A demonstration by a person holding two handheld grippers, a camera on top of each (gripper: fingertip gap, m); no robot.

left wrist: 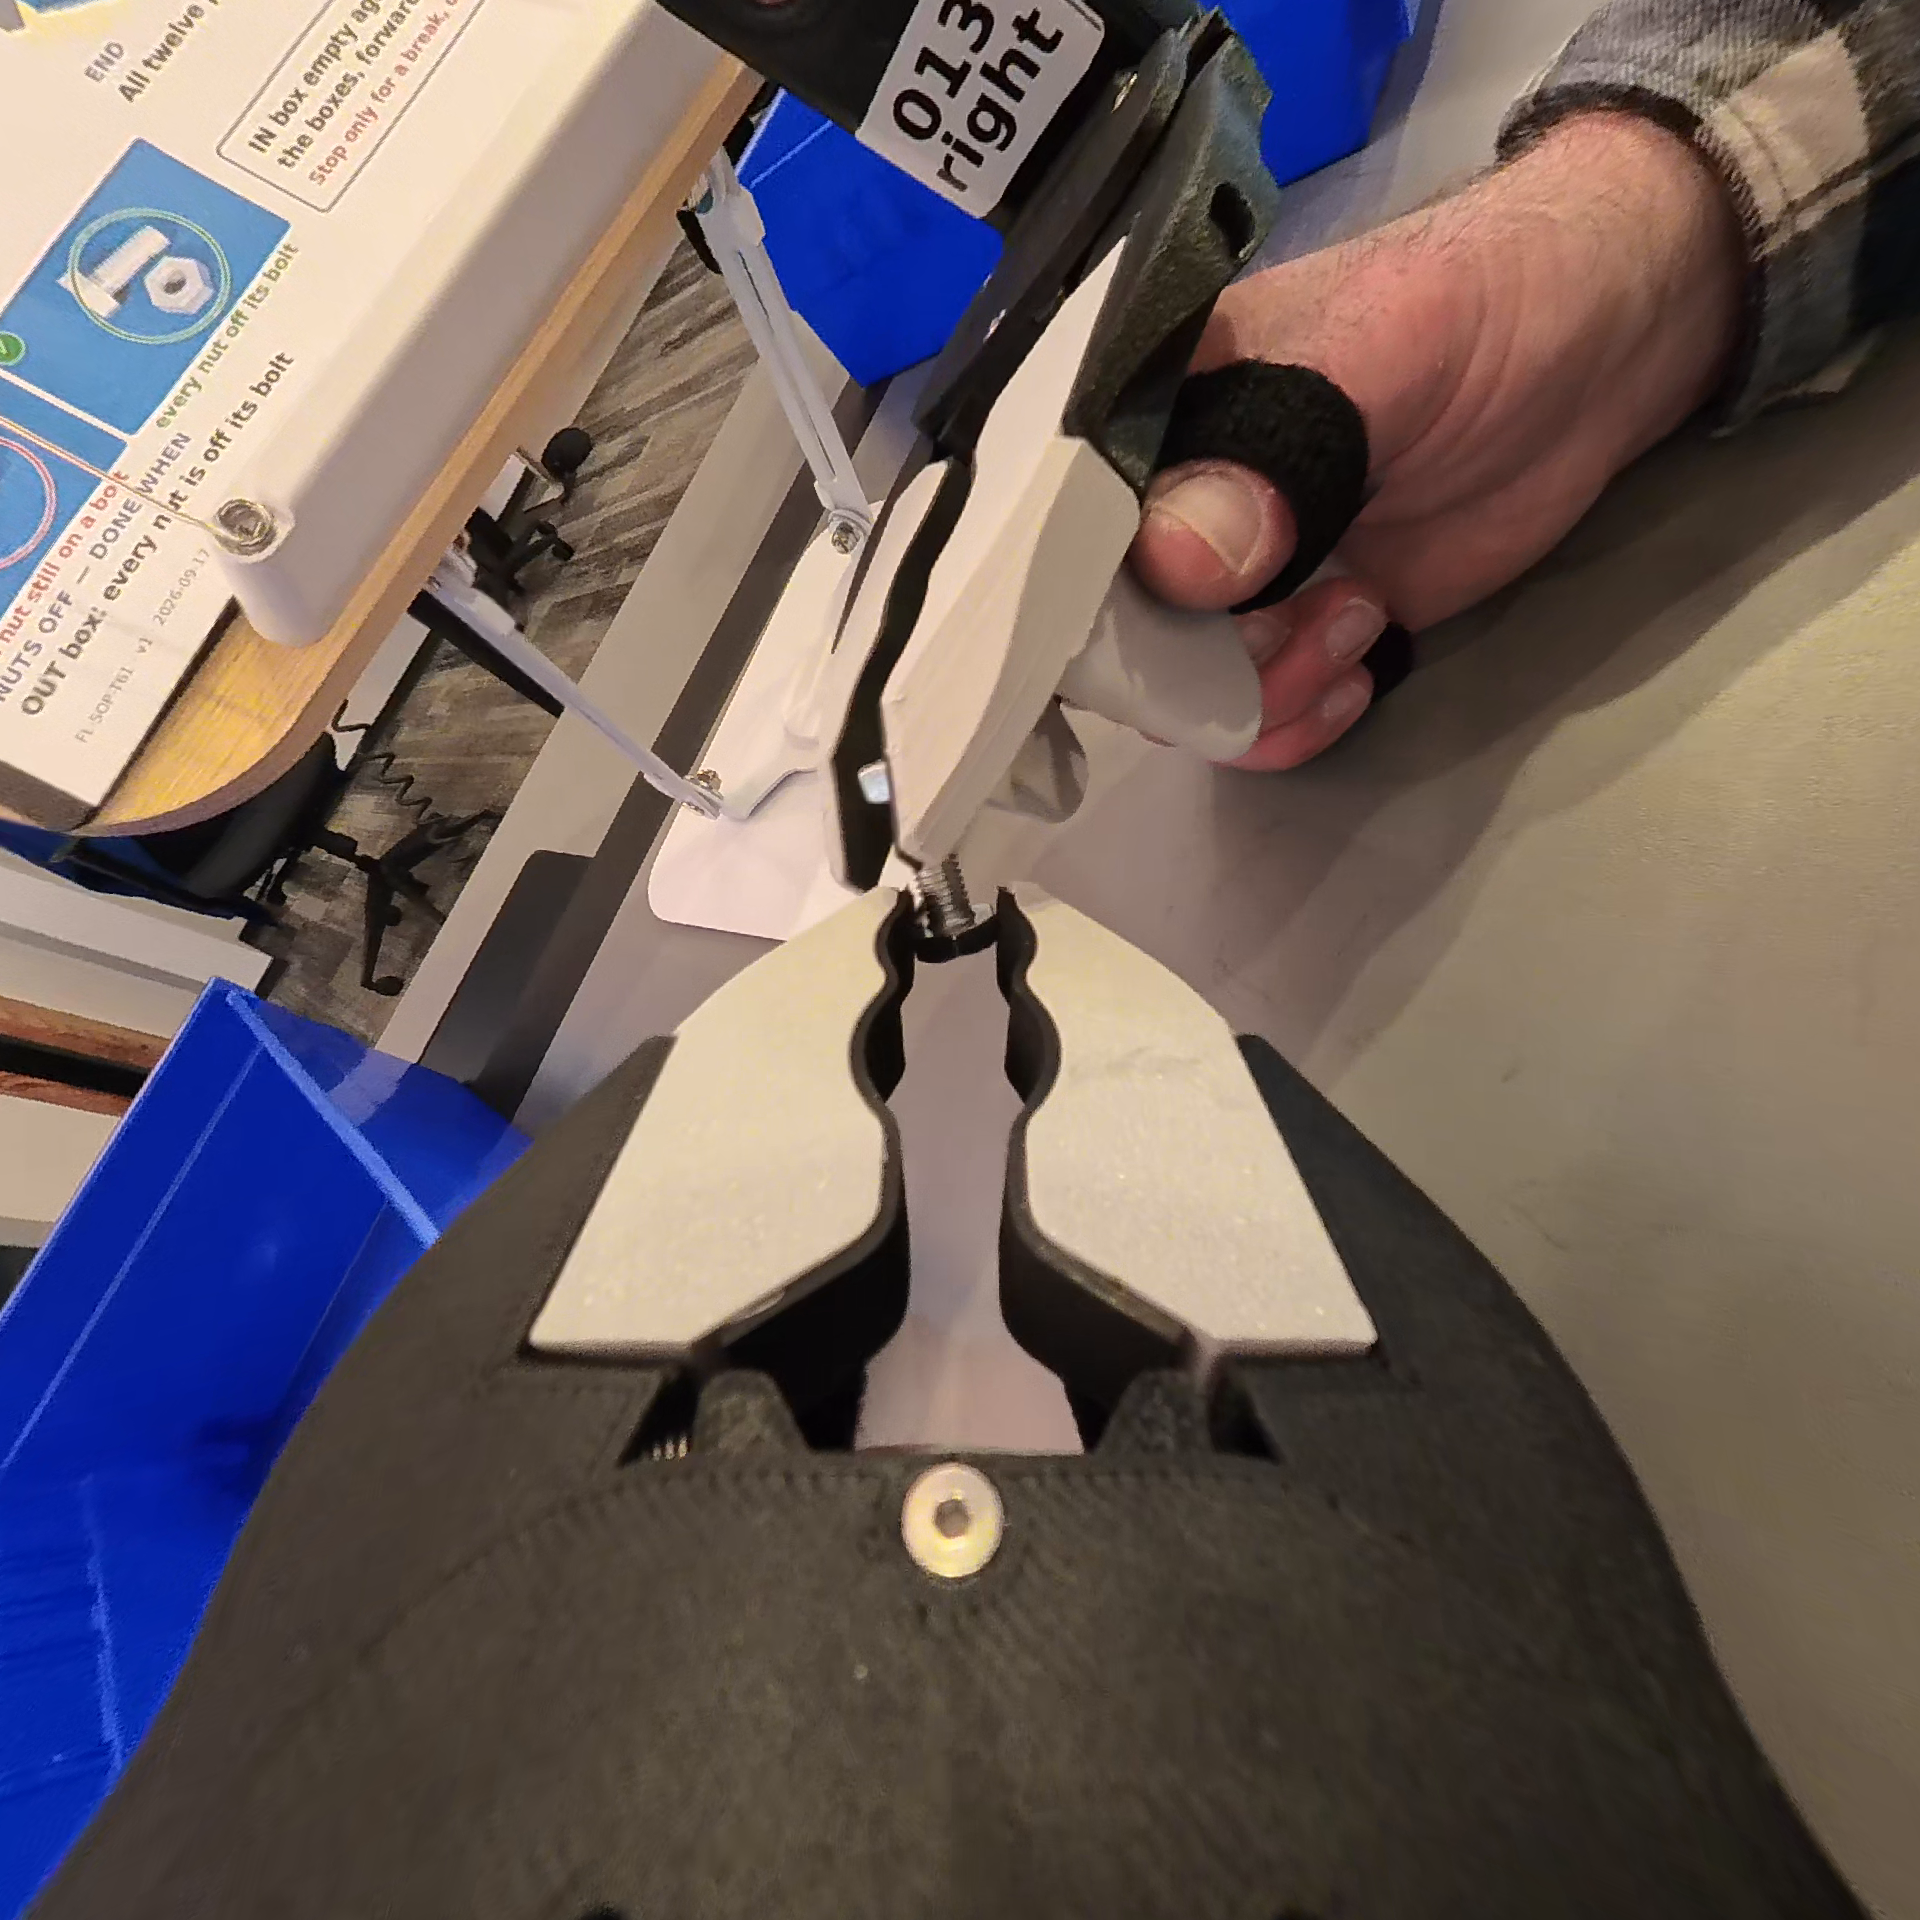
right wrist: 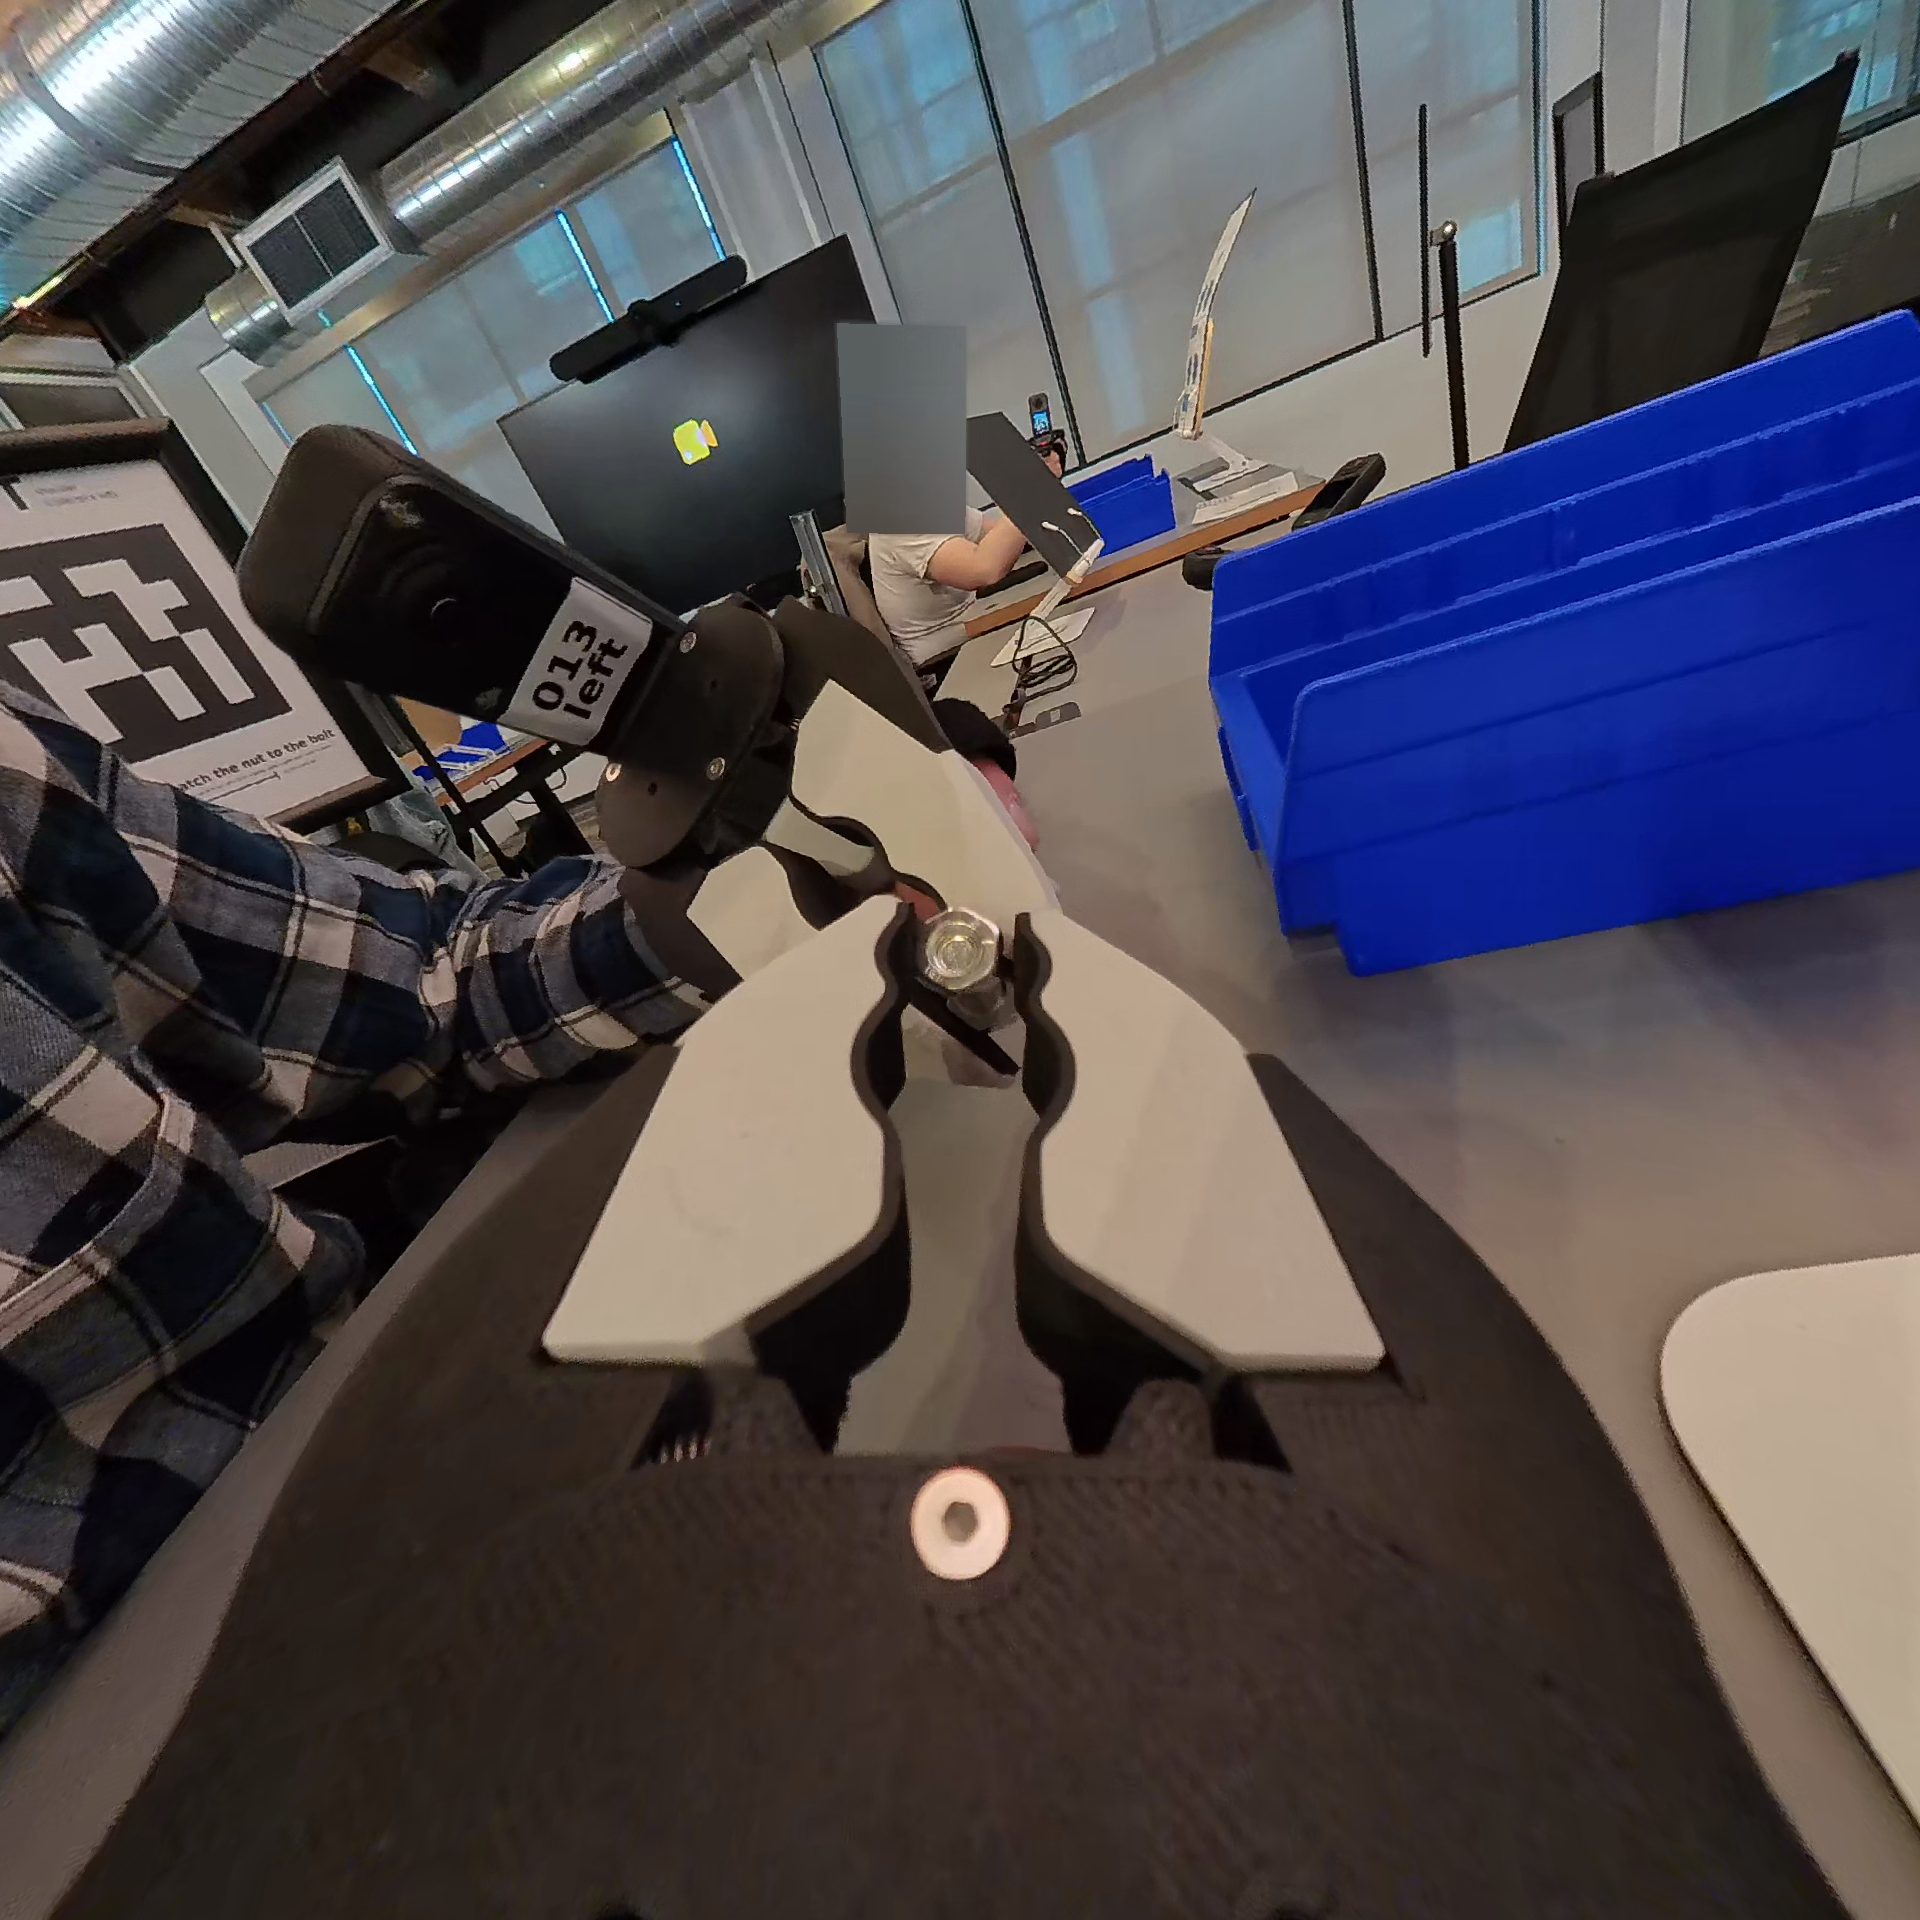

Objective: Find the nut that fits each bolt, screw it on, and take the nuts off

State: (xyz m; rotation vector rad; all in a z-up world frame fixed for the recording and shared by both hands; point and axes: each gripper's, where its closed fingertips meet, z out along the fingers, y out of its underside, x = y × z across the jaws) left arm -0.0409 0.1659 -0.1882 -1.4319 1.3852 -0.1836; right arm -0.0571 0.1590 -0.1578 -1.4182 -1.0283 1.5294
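Both of my grippers meet on 1 silver bolt above the grey table.

My left gripper (left wrist: 954,930) has its jaws narrowed on the threaded end of the bolt (left wrist: 940,909), where a nut (left wrist: 951,940) seems to sit between its black pads, though I can't make out the nut clearly. My right gripper (right wrist: 961,961) comes in from the opposite side, jaws narrow around the bolt's hex head (right wrist: 958,948), both pads against it; in the left wrist view that head glints between the right gripper's fingers (left wrist: 977,727). The bolt spans the short gap between the 2 sets of fingertips, clear of the table (left wrist: 1610,1039). Blue bins (right wrist: 1558,707) stand well apart on the far side, and a white mat (right wrist: 1808,1455) lies near my right gripper.
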